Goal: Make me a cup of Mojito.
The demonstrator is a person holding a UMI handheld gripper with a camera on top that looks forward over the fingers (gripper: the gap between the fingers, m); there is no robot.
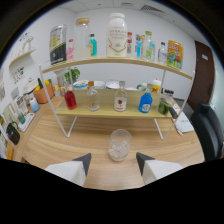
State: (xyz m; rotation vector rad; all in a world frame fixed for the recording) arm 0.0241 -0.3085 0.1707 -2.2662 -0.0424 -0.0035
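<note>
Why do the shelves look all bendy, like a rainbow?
In the gripper view, the wide-angle lens bows the shelves and darkens the rim; bottles there look soft and small, while the glass just ahead of the open gripper looks clearest.

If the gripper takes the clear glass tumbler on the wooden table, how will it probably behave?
The clear glass tumbler, just ahead of the open gripper, looks smooth, so probably slippery. It seems to hold ice, so somewhat heavy. Being short and wide, it should not tip easily.
</note>
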